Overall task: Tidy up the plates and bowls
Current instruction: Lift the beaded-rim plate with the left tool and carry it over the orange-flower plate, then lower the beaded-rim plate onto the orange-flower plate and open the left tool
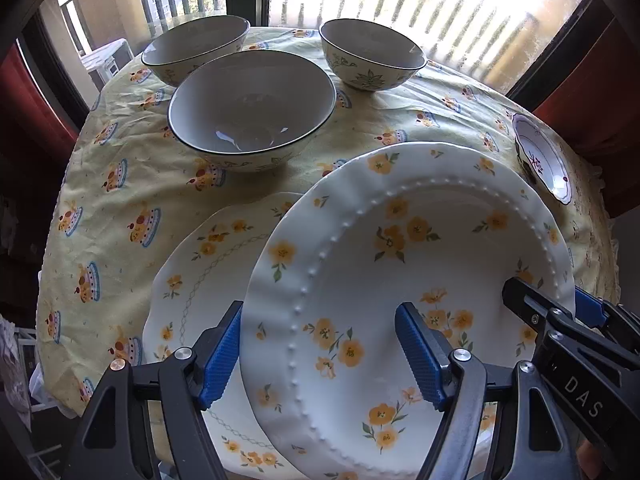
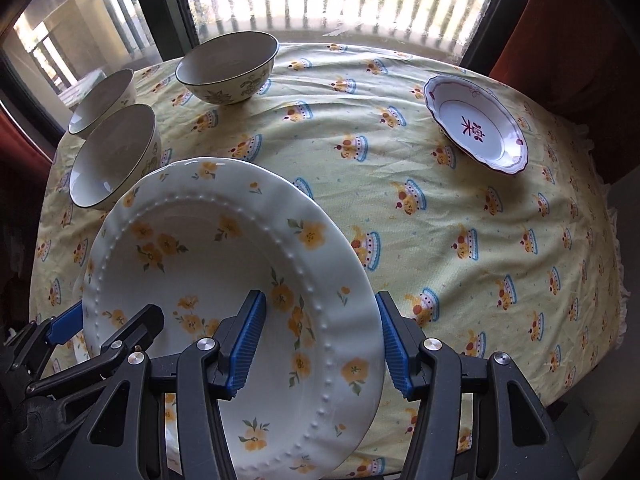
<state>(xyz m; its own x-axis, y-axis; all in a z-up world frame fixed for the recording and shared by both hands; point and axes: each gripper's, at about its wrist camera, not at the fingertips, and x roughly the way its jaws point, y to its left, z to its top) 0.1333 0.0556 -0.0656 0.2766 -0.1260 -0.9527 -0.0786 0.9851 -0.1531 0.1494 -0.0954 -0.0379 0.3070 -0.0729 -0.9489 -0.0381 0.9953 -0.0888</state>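
A white beaded plate with yellow flowers (image 1: pixel 400 280) (image 2: pixel 224 280) is held tilted above the table by both grippers. My left gripper (image 1: pixel 320 356) straddles its left rim, one finger under and one over. My right gripper (image 2: pixel 320 344) straddles its right rim the same way; it also shows in the left wrist view (image 1: pixel 560 312). A second flowered plate (image 1: pixel 208 280) lies flat on the tablecloth, partly under the held plate. Three bowls stand at the back: a near one (image 1: pixel 252 108) (image 2: pixel 114 156), a far left one (image 1: pixel 196 48) (image 2: pixel 102 100), and a far right one (image 1: pixel 372 54) (image 2: pixel 228 66).
A small white dish with a red rim and red mark (image 2: pixel 476 124) (image 1: pixel 542 158) sits at the table's right. The round table has a yellow patterned cloth (image 2: pixel 440 220). A window with bars is behind, and red chairs stand at the sides.
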